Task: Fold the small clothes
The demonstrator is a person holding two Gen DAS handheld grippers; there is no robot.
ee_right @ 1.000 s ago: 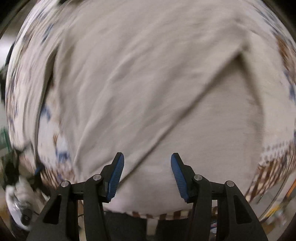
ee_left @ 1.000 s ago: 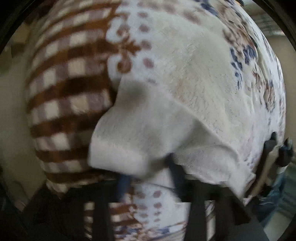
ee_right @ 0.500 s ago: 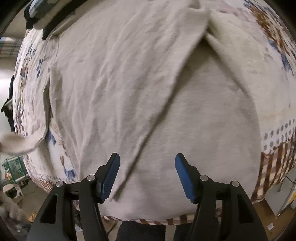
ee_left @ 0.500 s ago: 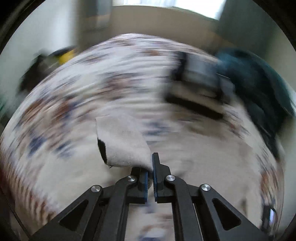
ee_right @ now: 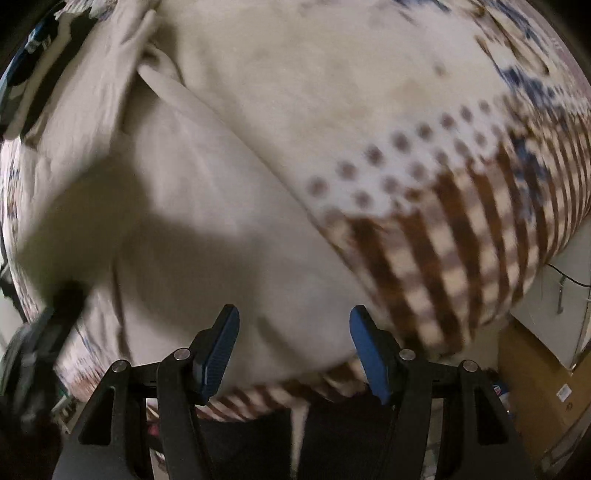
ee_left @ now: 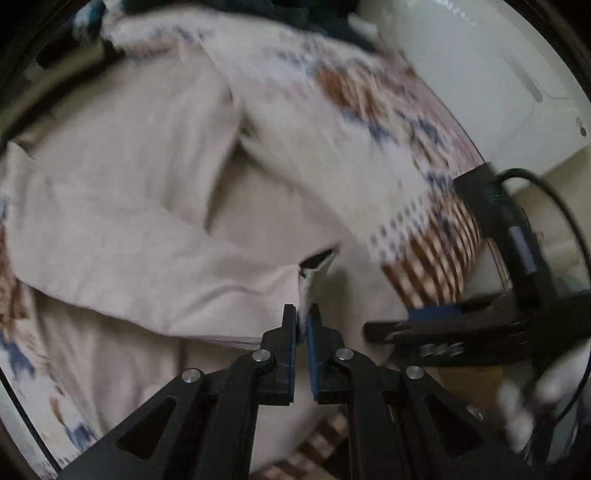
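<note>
The beige garment [ee_left: 155, 229] lay limp and soft across the patterned blanket [ee_right: 424, 206] near its checked edge, left gripper [ee_left: 302, 325] pinched shut on a cuff-like end, right gripper [ee_right: 293, 343] hanging open and empty, so I'd grab hems.

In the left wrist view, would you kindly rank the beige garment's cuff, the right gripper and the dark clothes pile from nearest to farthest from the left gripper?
1. Beige garment's cuff: pinched in the left gripper.
2. Right gripper: just to the right, over the blanket edge.
3. Dark clothes pile: far end, top of view.
</note>
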